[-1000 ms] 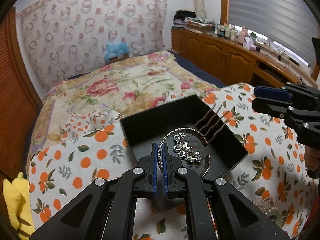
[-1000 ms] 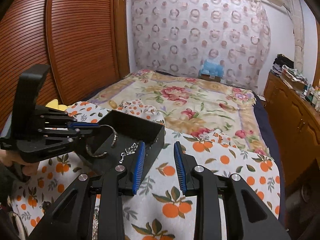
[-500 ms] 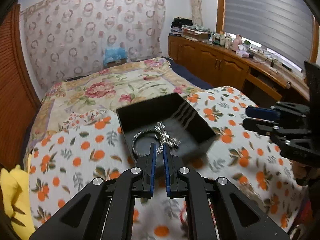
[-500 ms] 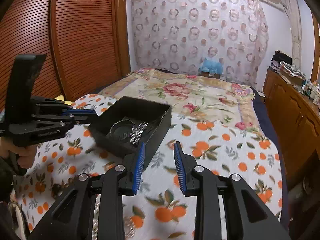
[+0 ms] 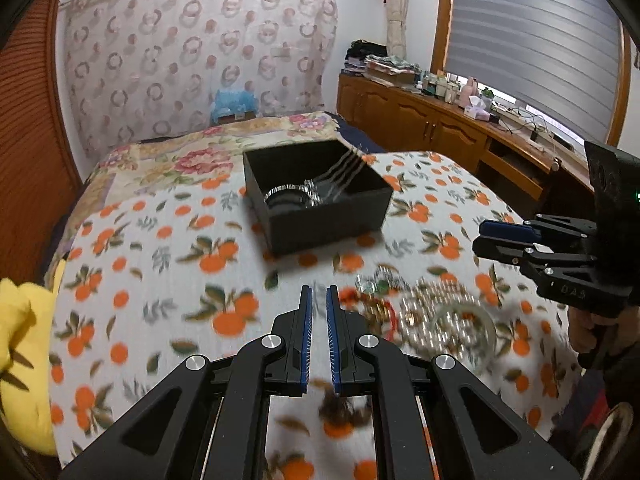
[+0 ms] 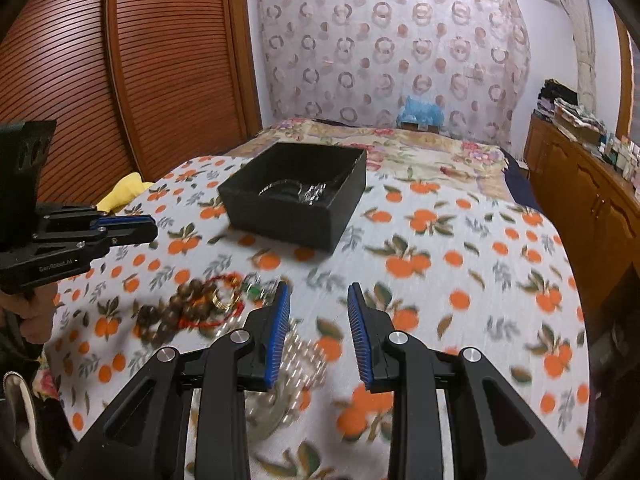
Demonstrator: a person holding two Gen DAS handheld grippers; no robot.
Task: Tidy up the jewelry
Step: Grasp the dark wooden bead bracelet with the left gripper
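A black open box (image 5: 316,196) (image 6: 296,196) sits on the orange-print cloth and holds a silver bangle (image 5: 284,196) and a sparkly piece (image 6: 312,194). A pile of loose jewelry lies nearer: brown beads (image 6: 176,308), a red cord bracelet (image 6: 224,300), pearl strands (image 5: 436,304) and a clear bangle (image 5: 464,320). My left gripper (image 5: 319,300) is nearly closed and empty, held above the cloth left of the pile. My right gripper (image 6: 318,300) is open and empty, just right of the pile.
The cloth (image 6: 460,280) covers the near end of a bed with a floral quilt (image 5: 168,160). A yellow item (image 5: 20,320) lies at the left edge. A wooden cabinet (image 5: 440,128) runs along the right wall, a slatted wardrobe (image 6: 120,60) along the left.
Both grippers have pulled back from the box toward the near end of the bed. The left gripper has let go of the silver bangle, which now lies in the box. The jewelry pile has come into view.
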